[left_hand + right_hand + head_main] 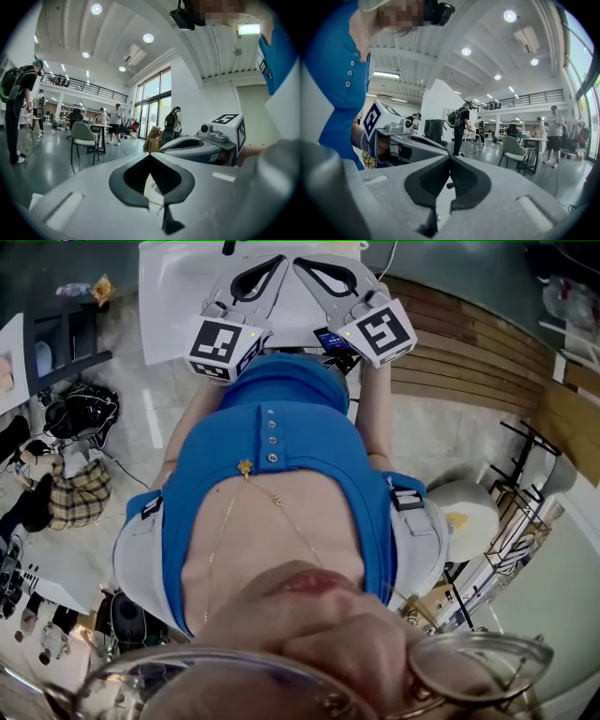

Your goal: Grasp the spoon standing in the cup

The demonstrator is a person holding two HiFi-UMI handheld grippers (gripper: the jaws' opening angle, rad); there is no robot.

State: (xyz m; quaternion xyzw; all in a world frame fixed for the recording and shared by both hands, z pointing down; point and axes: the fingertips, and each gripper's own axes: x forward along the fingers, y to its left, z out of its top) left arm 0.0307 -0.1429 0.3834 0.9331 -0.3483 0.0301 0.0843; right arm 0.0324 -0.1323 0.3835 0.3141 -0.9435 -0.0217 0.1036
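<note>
At lower centre of each gripper view, the grey plastic left gripper (150,156) and grey plastic right gripper (450,158) have their jaw tips pressed together, clasping nothing. The cup and spoon appear in no view.

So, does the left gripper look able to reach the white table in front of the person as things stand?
Probably yes. The left gripper, shut and empty, is held out in front of the chest over the white table, and nothing visible lies between the two, so lowering it should bring it to the tabletop.
</note>
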